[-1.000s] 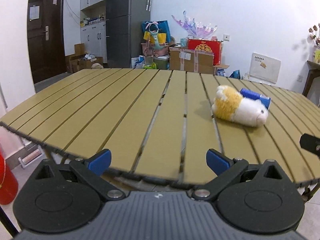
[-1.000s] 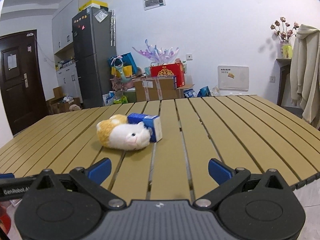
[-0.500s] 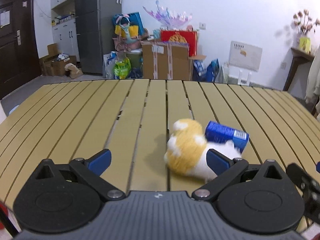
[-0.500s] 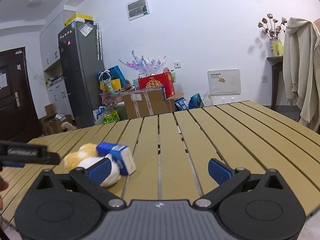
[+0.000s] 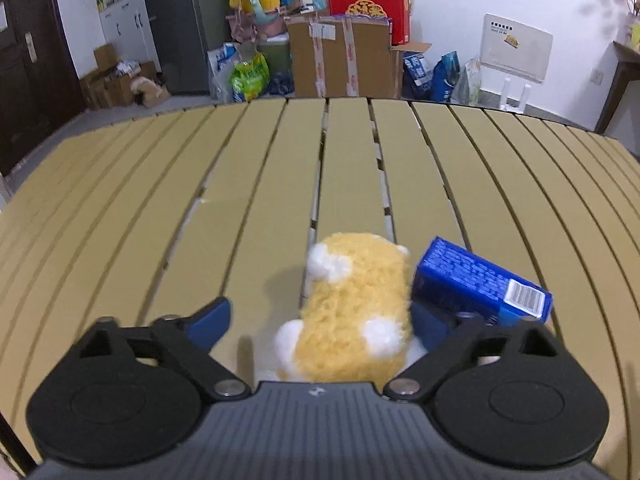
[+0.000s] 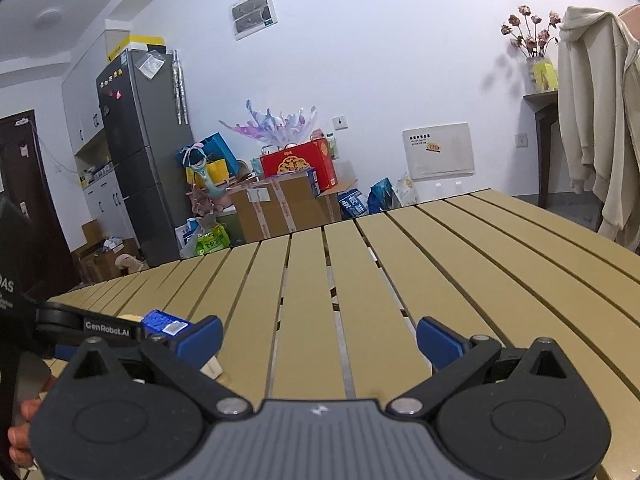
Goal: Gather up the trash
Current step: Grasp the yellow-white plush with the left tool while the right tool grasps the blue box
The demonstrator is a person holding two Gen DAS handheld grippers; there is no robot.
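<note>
Left gripper (image 5: 320,322) pointed steeply down at slatted table (image 5: 256,208), jaws part-open and just closing in; plush toy (image 5: 352,308) sat between them, lower centre of left wrist frame. Right pad at or against plush flank (contact not confirmable), left pad (image 5: 210,318) clearly apart from it w/ bare slat between, so no grip yet. Task item = blue carton (image 5: 480,284), lower right of frame, lying flat on its side, just beside plush and apparently touching it, outside the jaws on the far side of right finger. Long axis ran from near centre out toward lower-right edge, barcode end outermost. Judged: left gripper nearer of the two; next move would need a shift to the right or plush cleared first, else plush gets grabbed instead of trash. Right gripper (image 6: 320,338) wide, nothing between pads, aimed low over table toward room clutter. In right wrist frame carton (image 6: 162,320) seen only as a small blue sliver at lower left, mostly hidden behind left gripper body and right gripper's own finger. Carton's near end, plush's underside and face hidden in left view; motion blur softened edges. No bin seen in either view.
</note>
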